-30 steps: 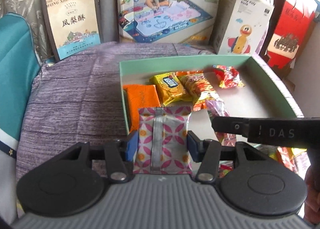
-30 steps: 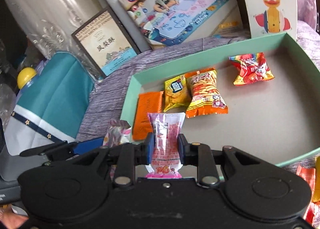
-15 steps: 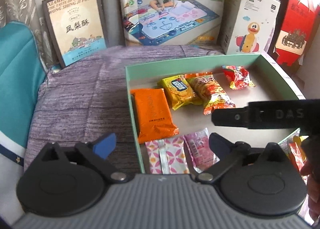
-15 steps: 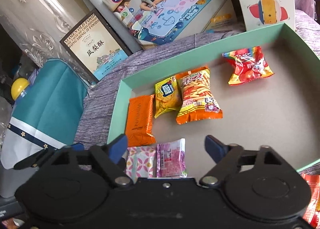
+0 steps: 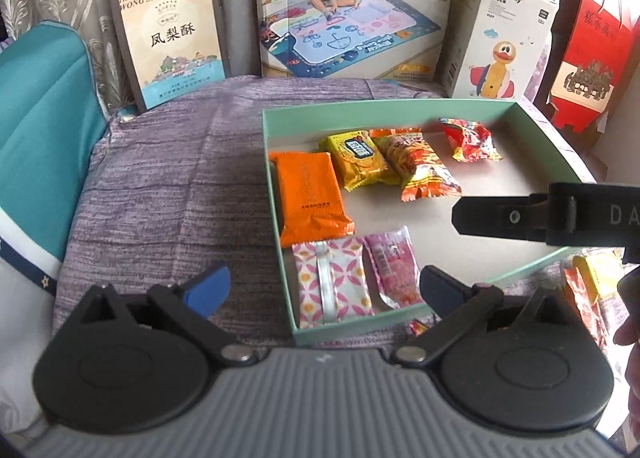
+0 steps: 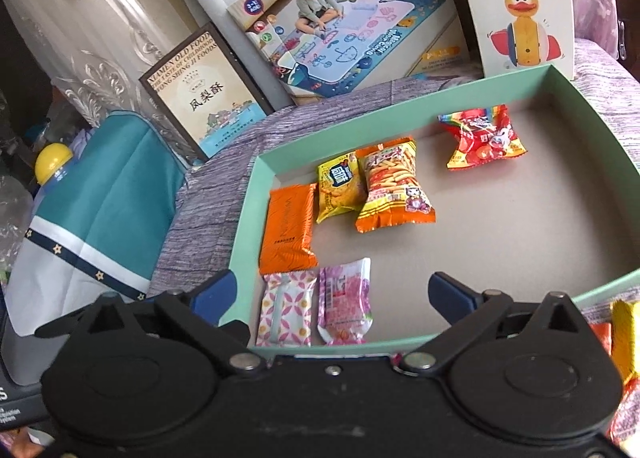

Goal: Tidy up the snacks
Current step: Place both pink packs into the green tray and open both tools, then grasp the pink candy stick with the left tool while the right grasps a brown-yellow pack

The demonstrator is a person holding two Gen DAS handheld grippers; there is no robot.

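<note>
Left wrist view: the left gripper (image 5: 322, 286) hovers with its fingers spread wide and empty over the near left corner of the green tray (image 5: 276, 194), where the patterned packet (image 5: 331, 283) and the pink packet (image 5: 394, 268) lie side by side, seemingly to extend the row begun by the orange packet (image 5: 310, 198).

Right wrist view: the right gripper (image 6: 332, 292) also hangs spread and empty above that near edge. More snacks (image 6: 624, 342) wait outside the tray's near right corner.
</note>
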